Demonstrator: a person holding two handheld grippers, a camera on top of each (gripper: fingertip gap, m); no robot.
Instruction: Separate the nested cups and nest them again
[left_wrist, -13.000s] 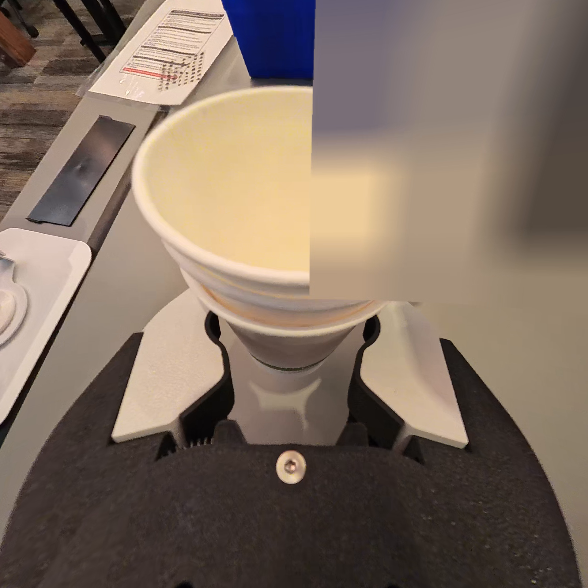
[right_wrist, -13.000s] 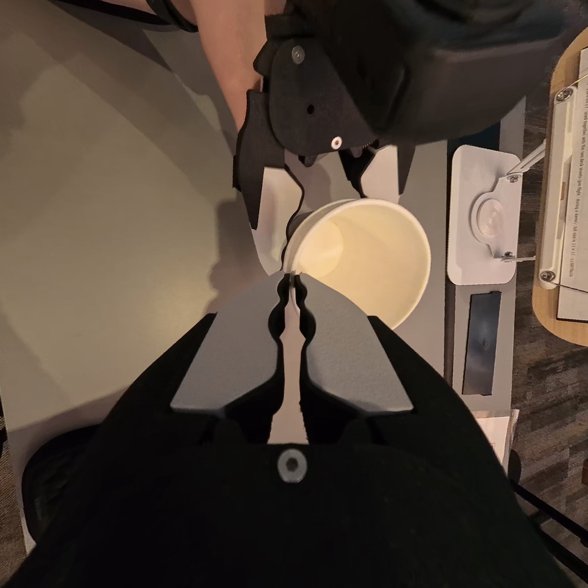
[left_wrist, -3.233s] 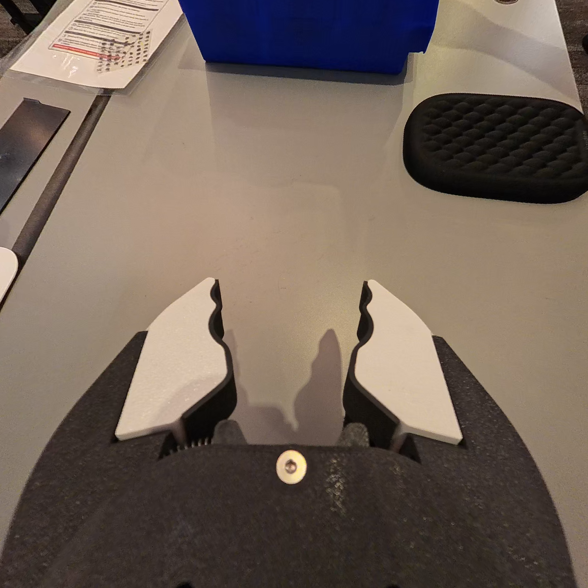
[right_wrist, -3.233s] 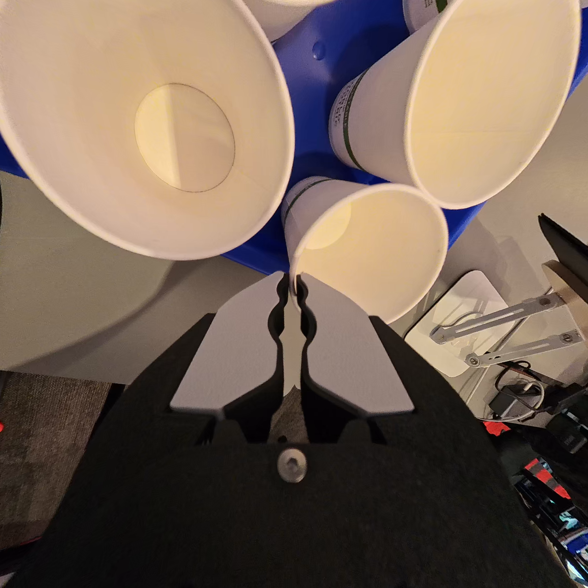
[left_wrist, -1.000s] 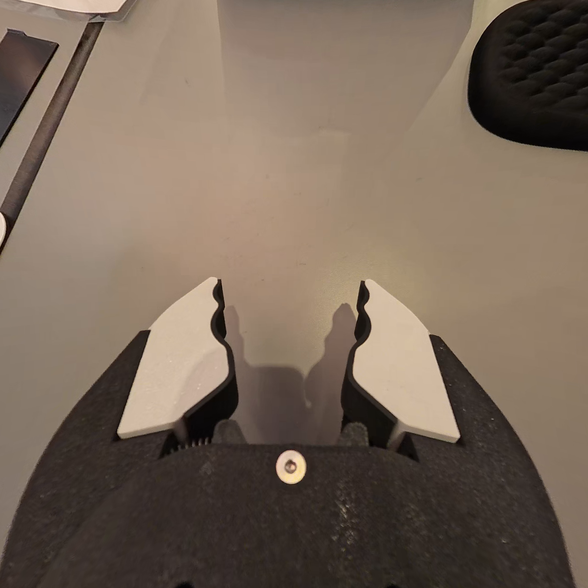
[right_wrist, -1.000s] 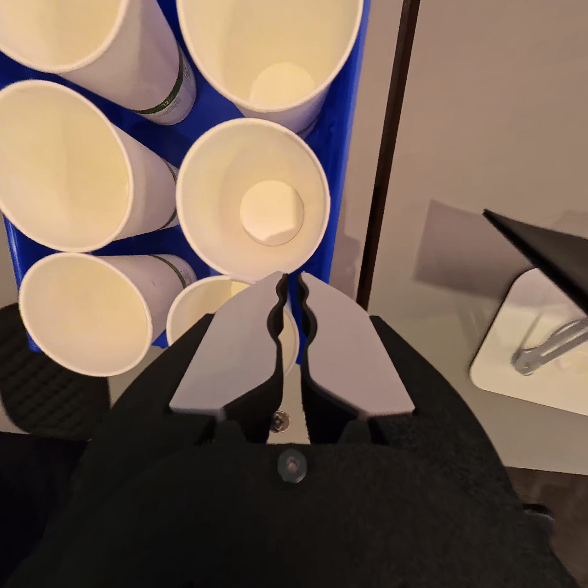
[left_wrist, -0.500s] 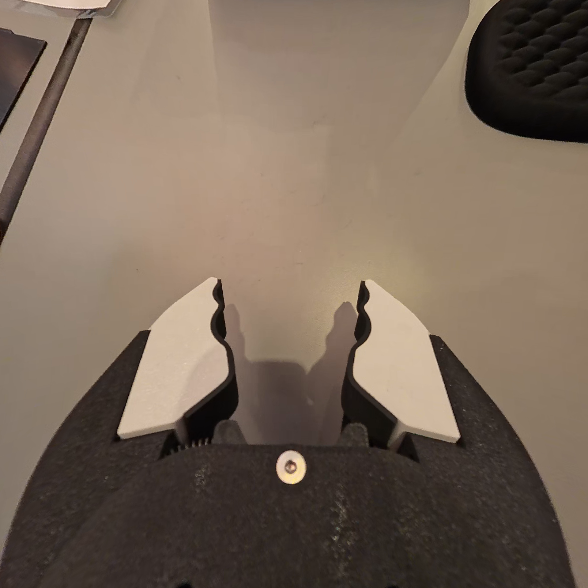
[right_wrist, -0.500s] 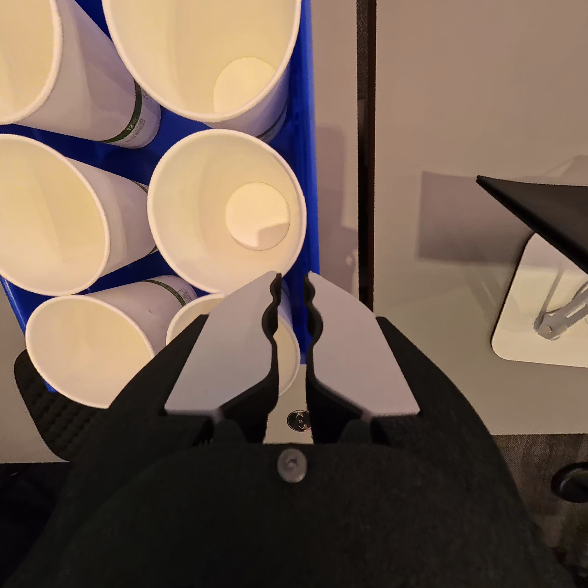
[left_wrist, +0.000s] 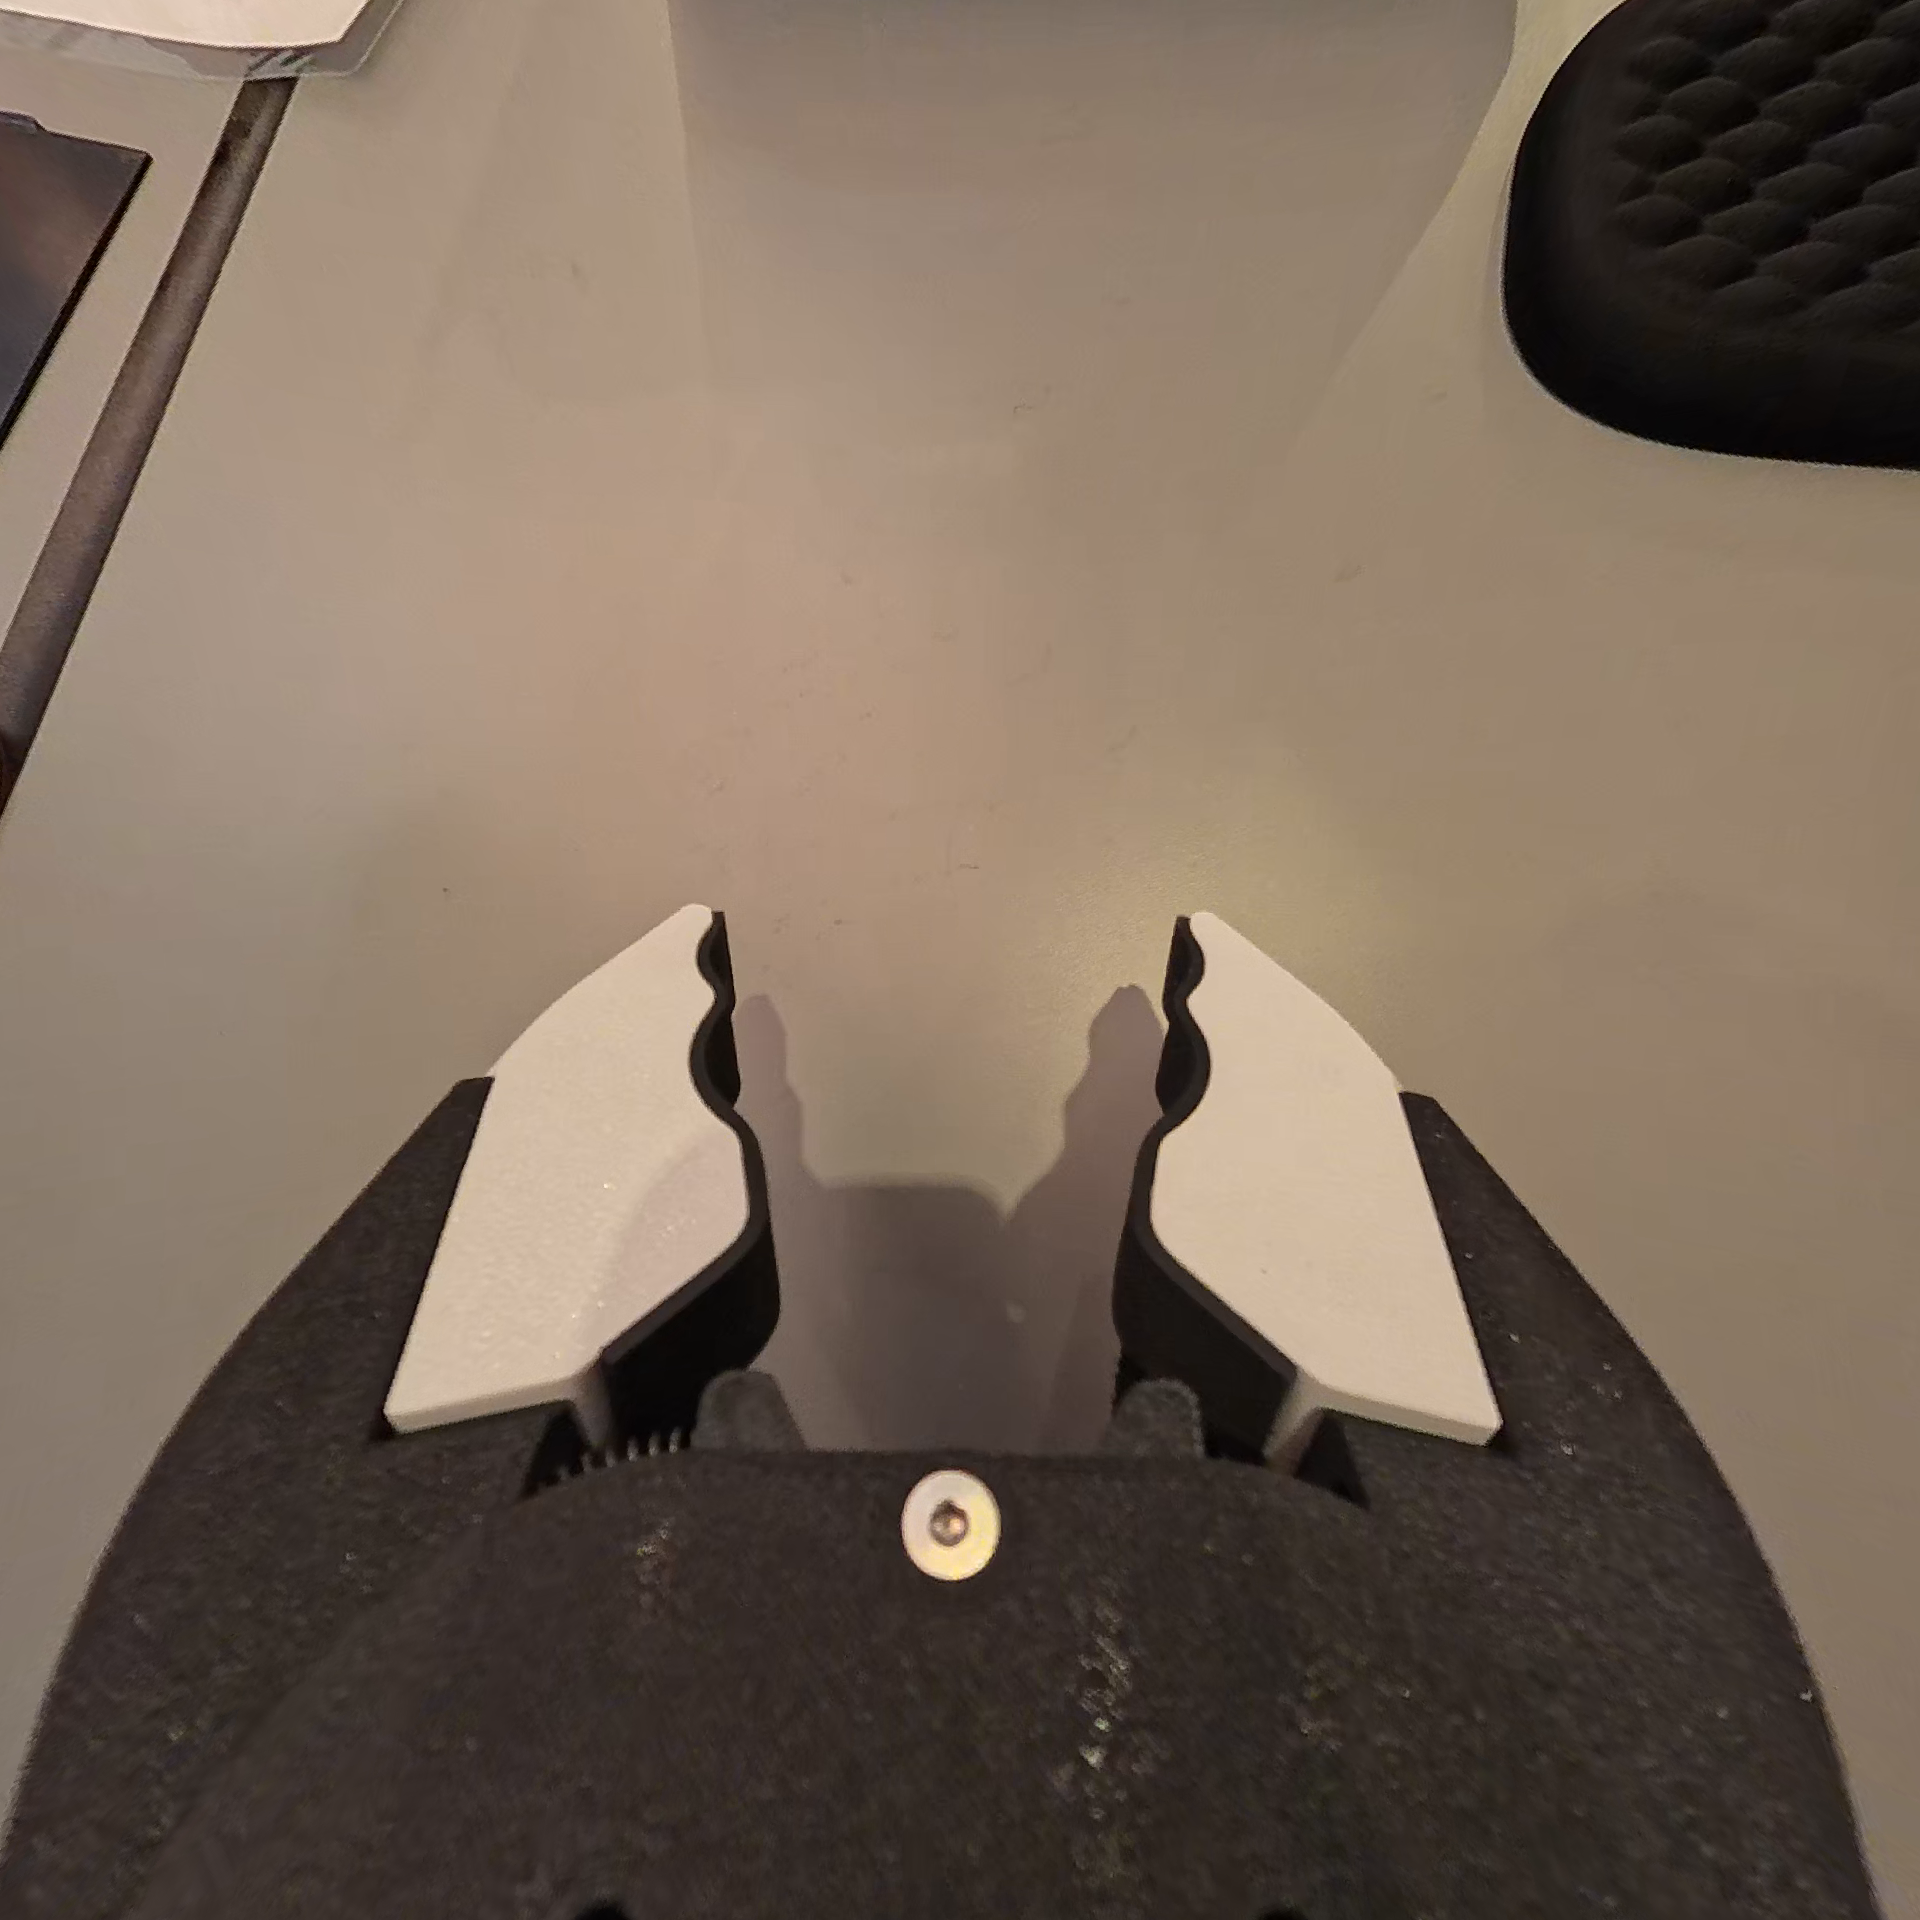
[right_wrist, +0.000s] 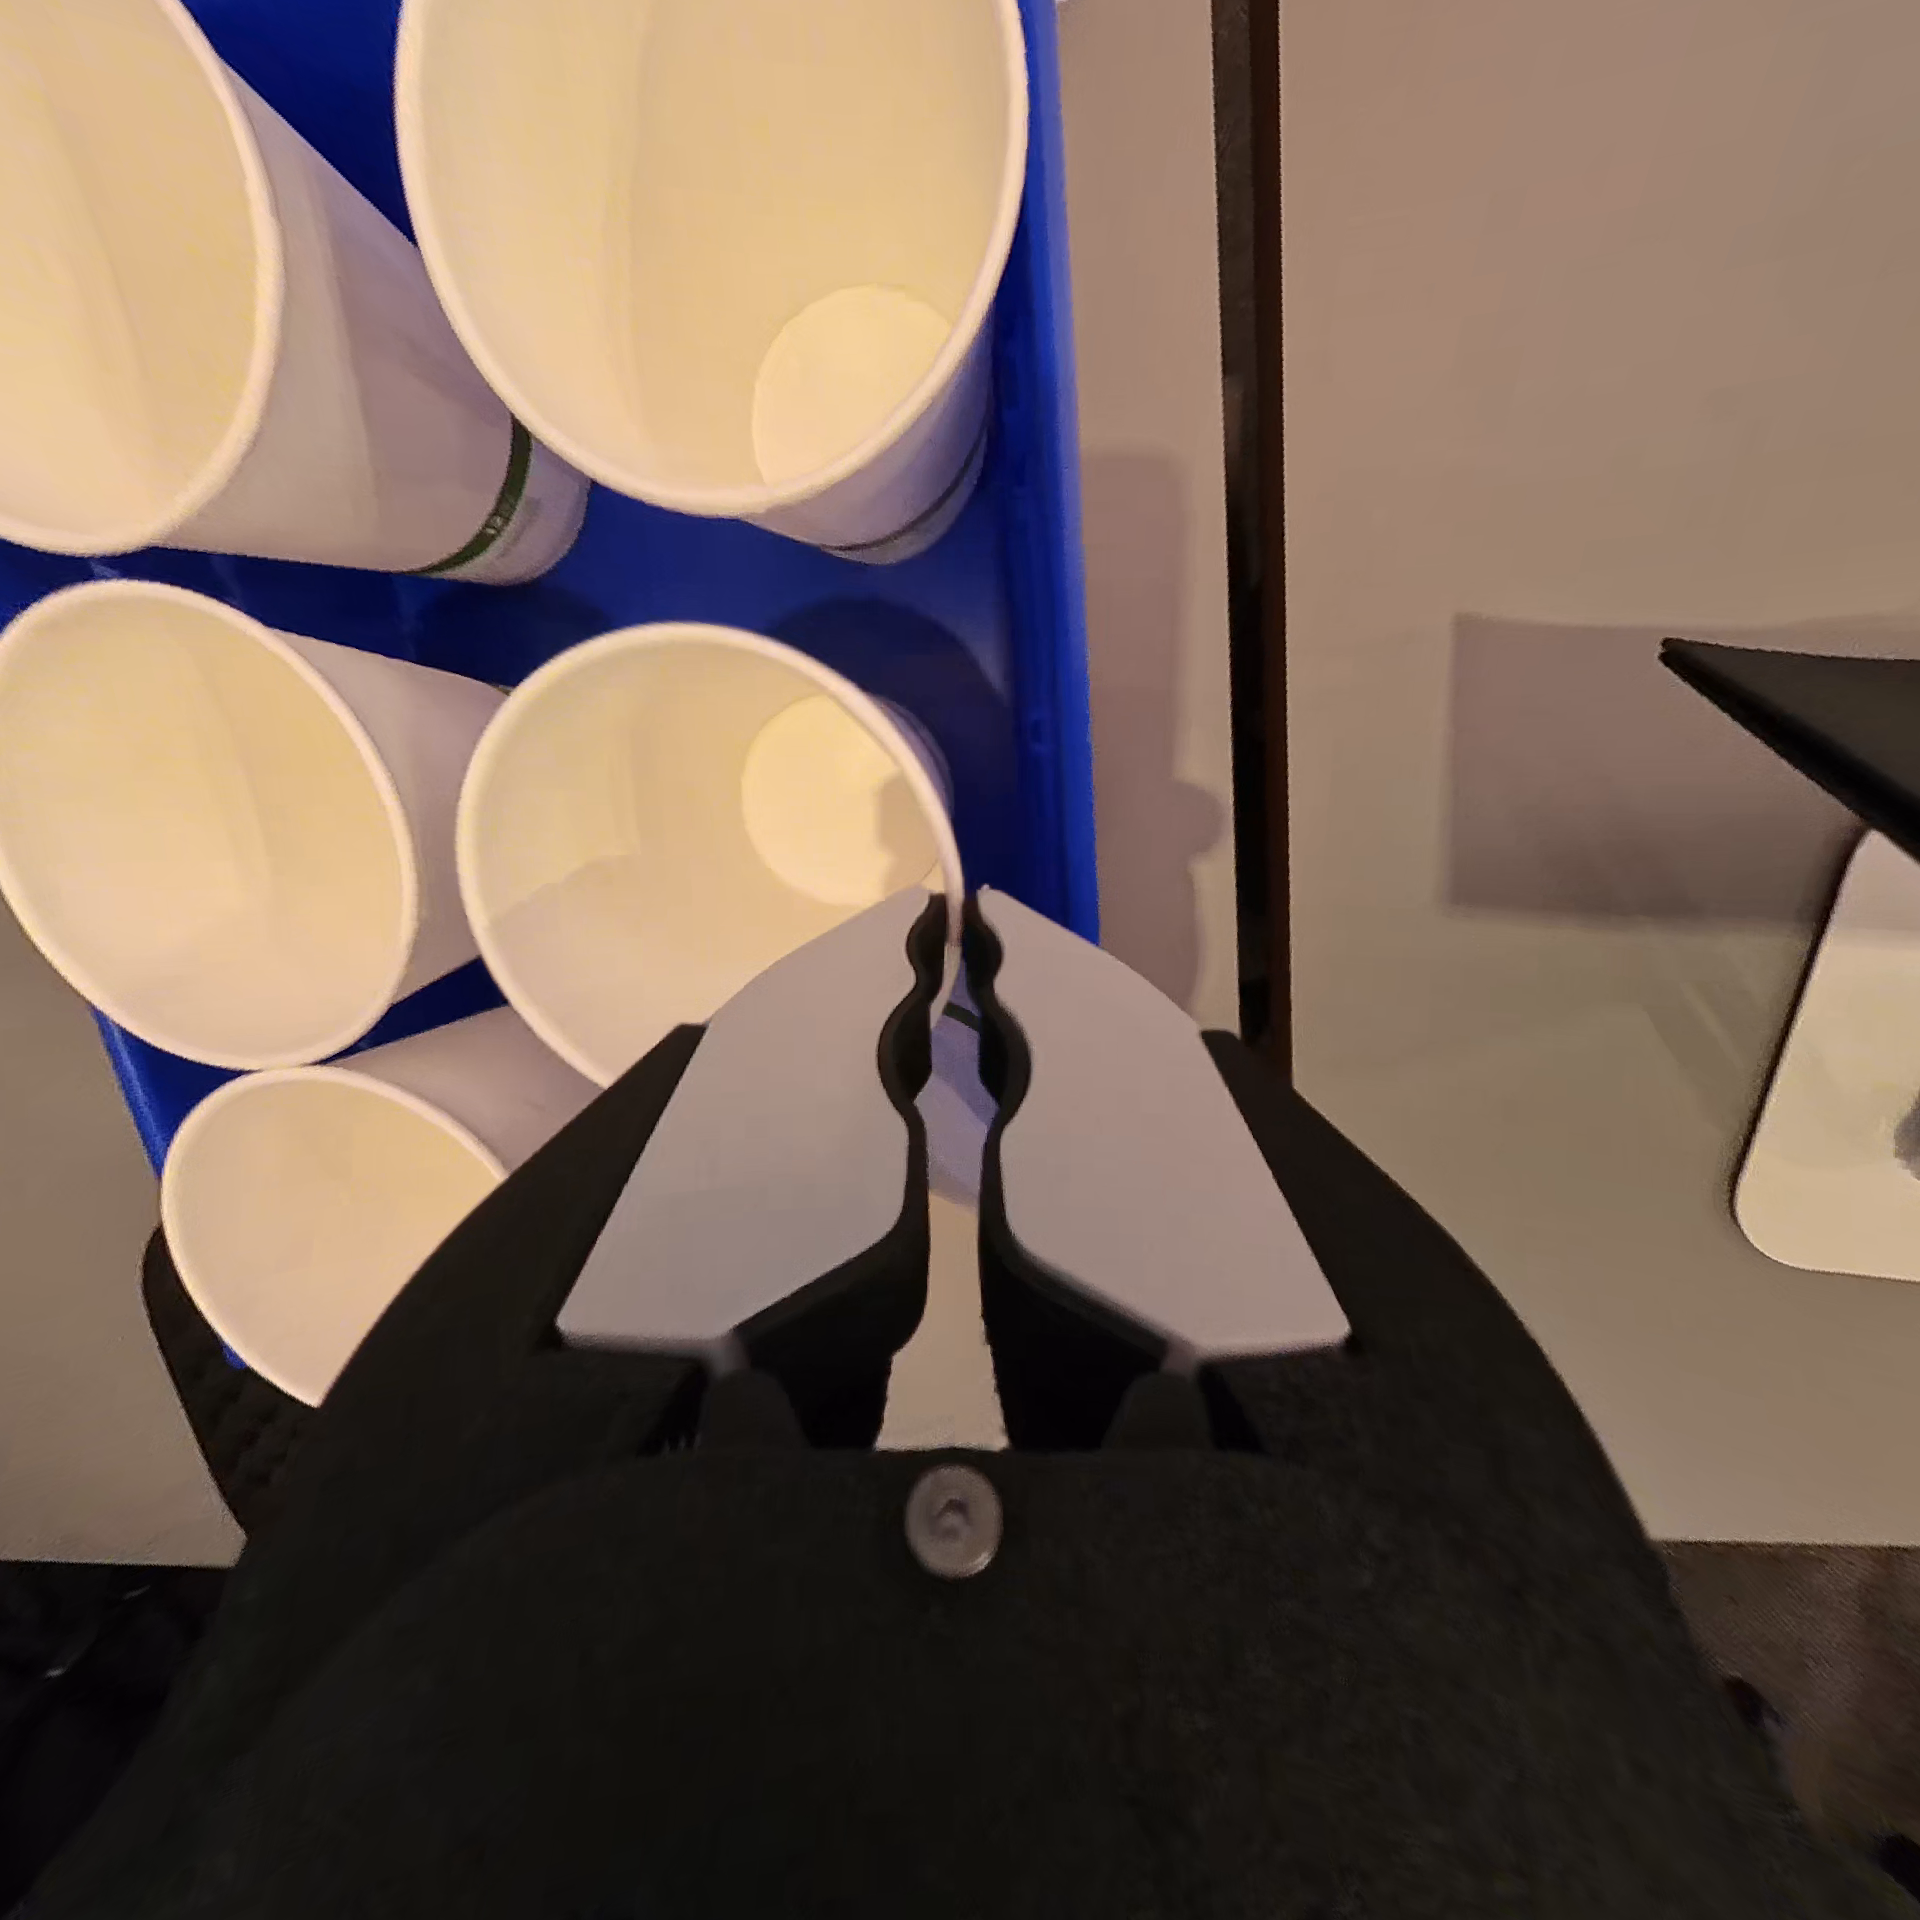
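while the right gripper (right_wrist: 951, 914) points down over the blue bin (right_wrist: 1049, 665), pinching the rim of a paper cup (right_wrist: 686, 831) standing inside, the left gripper (left_wrist: 951, 966) hovers low over the table (left_wrist: 935, 520), jaws wide and empty.

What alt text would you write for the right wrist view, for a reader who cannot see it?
The right hand-held gripper is shut on the rim of a white paper cup in a blue tray. Four more empty cups sit around it, and the tray rests on a grey table.
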